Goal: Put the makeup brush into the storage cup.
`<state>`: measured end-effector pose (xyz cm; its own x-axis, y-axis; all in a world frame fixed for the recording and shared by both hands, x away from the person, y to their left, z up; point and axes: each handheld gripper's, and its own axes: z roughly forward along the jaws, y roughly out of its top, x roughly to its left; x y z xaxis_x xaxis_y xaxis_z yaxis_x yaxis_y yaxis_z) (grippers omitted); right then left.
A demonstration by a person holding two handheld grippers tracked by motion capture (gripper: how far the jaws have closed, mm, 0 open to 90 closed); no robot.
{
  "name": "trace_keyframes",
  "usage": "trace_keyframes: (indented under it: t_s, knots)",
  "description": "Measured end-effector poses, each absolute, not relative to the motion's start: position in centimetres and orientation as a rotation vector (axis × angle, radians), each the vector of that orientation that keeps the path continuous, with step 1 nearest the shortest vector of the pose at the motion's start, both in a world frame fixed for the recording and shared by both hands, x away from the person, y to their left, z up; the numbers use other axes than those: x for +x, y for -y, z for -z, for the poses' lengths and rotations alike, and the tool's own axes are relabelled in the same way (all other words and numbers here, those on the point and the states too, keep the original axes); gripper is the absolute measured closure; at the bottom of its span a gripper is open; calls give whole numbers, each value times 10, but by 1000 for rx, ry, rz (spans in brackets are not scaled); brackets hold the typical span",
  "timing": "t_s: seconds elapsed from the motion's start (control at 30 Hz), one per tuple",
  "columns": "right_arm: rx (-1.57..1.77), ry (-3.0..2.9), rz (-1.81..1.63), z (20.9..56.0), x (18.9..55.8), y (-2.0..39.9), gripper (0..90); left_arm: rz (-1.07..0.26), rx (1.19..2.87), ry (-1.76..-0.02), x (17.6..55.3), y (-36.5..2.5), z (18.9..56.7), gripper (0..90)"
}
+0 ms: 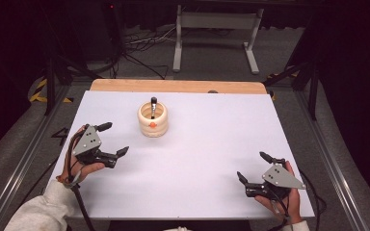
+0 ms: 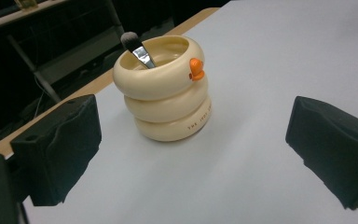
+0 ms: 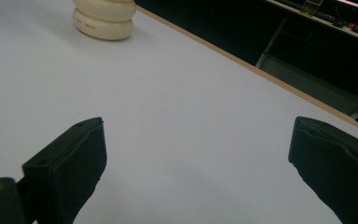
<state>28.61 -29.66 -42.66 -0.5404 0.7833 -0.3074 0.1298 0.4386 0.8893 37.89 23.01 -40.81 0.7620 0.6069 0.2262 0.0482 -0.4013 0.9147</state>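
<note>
Both grippers idle and wide open, brush holder waiting ahead of the left fingers.

Near: right gripper [image 1: 254, 170] resting low at the table's near right corner, fingers [image 3: 65, 168] spread wide and holding nothing, probably parked out of the way. Left gripper [image 1: 114, 140] likewise gaping and empty, fingers [image 2: 58, 144] aimed at the cream ringed holder [image 2: 165, 93], which stands upright just beyond and between them, well apart from the right fingers. Makeup brush [image 2: 137, 49] leaning inside it, bristles up, handy for a pinch from above. Farther: bare white table [image 1: 212, 144] with wooden far edge, then dark room, grey floor, cables [image 1: 139, 45], a metal frame [image 1: 217, 33].
</note>
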Motion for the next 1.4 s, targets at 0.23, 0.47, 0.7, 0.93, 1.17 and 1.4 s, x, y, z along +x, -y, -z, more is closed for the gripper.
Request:
trace_keyframes:
  t_s: [0.23, 0.47, 0.7, 0.93, 1.17, 1.4]
  knots:
    - [772, -1950, -1112, 428, 285, 297, 53, -662, 1935, -487, 368, -231, 414, 47]
    - [770, -1952, -1110, 428, 285, 298, 53, -656, 1947, -482, 359, -234, 417, 47]
    - [772, -1952, -1108, 429, 284, 298, 53, -641, 1938, -495, 351, -239, 424, 46]
    - [780, -1942, -1119, 428, 285, 298, 52, -629, 1943, -504, 339, -243, 434, 45]
    - [780, -1951, -1114, 430, 285, 298, 52, -592, 1912, -558, 330, -254, 445, 43]
    - [787, -1953, -1131, 431, 287, 297, 52, -581, 1881, -571, 327, -257, 447, 42]
